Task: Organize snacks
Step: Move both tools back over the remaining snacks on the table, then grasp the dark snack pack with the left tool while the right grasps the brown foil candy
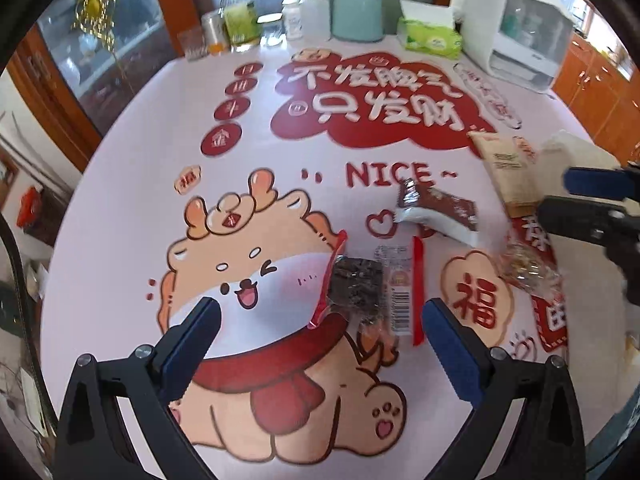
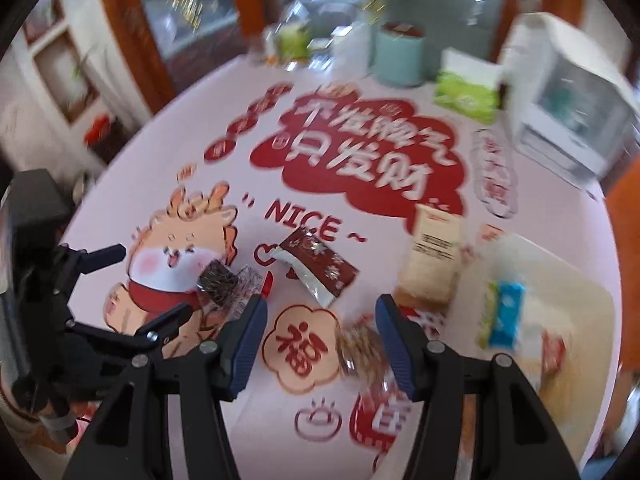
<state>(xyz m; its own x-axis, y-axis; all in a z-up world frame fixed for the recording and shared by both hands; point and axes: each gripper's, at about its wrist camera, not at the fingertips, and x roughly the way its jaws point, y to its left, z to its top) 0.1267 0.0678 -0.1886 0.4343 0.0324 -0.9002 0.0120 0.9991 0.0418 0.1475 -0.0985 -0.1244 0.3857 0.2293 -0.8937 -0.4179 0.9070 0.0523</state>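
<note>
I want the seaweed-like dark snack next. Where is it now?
The dark snack packet lies on the tablecloth's dragon cartoon, between the open left hand-held gripper's fingers, left of the 福 badge.

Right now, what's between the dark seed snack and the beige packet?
The brown-and-white wrapped snack lies between the dark seed snack and the beige packet on the tablecloth, shown in both wrist views.

Right-wrist view smeared by motion blur; blue-and-green packet (image 2: 502, 316) on the pale board (image 2: 572, 304), print unreadable.
</note>
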